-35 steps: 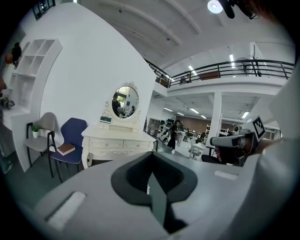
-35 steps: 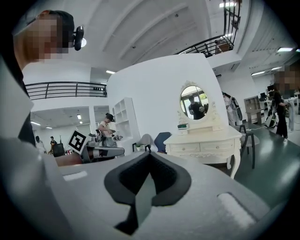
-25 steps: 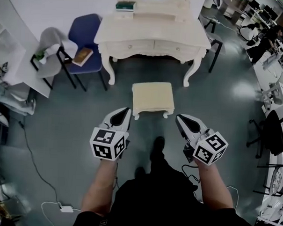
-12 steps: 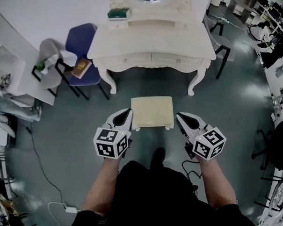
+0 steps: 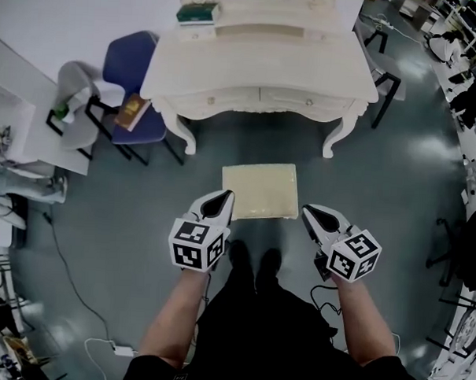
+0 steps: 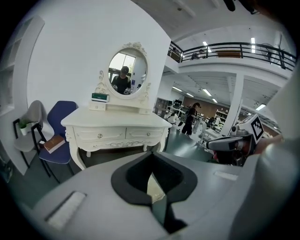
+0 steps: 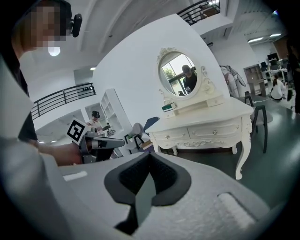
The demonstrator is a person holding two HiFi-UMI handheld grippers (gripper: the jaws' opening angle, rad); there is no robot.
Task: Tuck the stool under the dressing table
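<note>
so the stool sits out on the floor in front of the dressing table, centred on the gap between the table's front legs but fully clear of it, nothing tucked yet. the left gripper hangs just beside the stool corner farthest from the table on that side, and the right gripper is near the matching corner, a bit apart. both claws are pinched fully closed with nothing in them. the stool looks like a stiff cream wooden frame with a flat seat, probably light and happy to slide on that smooth floor. i'd push low on the seat edge facing away from the table with both tips evenly, or it'll twist and clip a curvy table leg.
</note>
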